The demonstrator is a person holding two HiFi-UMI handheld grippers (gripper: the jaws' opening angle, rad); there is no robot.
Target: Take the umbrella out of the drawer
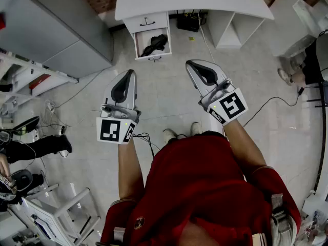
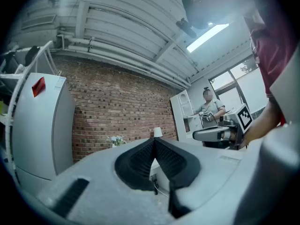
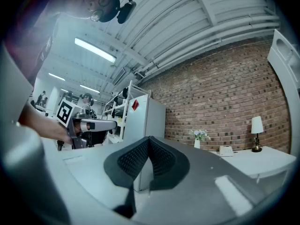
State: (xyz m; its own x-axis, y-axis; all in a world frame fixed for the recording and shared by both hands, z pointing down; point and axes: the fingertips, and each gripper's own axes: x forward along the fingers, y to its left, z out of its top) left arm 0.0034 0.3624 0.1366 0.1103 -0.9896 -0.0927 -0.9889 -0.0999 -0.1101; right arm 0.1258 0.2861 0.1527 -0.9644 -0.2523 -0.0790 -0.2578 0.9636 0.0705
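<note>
A black folded umbrella (image 1: 155, 44) lies in the open lower drawer (image 1: 152, 54) of a white desk (image 1: 189, 1) at the top of the head view. My left gripper (image 1: 132, 72) and my right gripper (image 1: 190, 63) are held level side by side over the floor, short of the drawer, pointing toward the desk. Both are shut with nothing between their pads. In the left gripper view the jaws (image 2: 153, 140) meet in a closed seam, and so do the jaws (image 3: 149, 138) in the right gripper view. Neither gripper view shows the umbrella.
A grey cabinet (image 1: 56, 29) stands at the left of the desk. A black box (image 1: 188, 22) and cables sit under the desk, with white shelving (image 1: 233, 32) beside them. A person's legs (image 1: 36, 146) are at the left, another person (image 1: 307, 65) at the right, a white frame (image 1: 61, 214) bottom left.
</note>
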